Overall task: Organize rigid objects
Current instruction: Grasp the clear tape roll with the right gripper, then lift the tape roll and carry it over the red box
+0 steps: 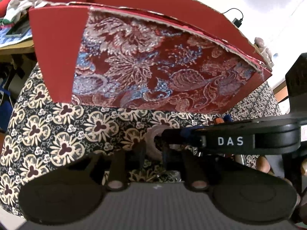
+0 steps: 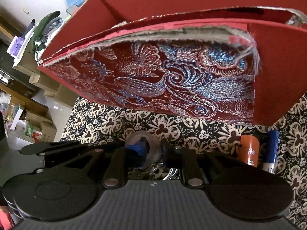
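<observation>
— Closest to the lens on the left, what is the left gripper (image 1: 152,150) doing?

— Its black fingers stand narrow. The wall of the translucent roll of sticky tape (image 1: 150,138) sits between them, and they look pinched on it. The roll rests on the black tablecloth with cream flowers (image 1: 48,134), just in front of the red cardboard box with a brocade front panel (image 1: 153,67).

— And the other claw?

— The right gripper (image 2: 152,148) comes in from the right and meets the same roll. Its blue-padded fingers are also close together with the roll's wall between them. I cannot tell whether those pads press on it or only flank it.

— So which step is this?

— I judge it to be the pick-up of the tape roll, first of the loose items to go into the box. The box is open at the top and nothing shows inside it from these low angles.

— What else waits?

— Just behind the right gripper's fingers lies a metal key ring (image 2: 160,169), partly hidden. Further right an orange cylinder with white flower marks (image 2: 249,149) stands touching or just beside a blue-and-white marker-like stick (image 2: 271,153), both close under the box's right corner.

— What does the next move call for?

— A firm hold by one claw, with the other letting go. After that, lift the roll clear of the torn front rim and set it down inside. The rim is high and near, so the roll could catch on it if raised too little.
</observation>
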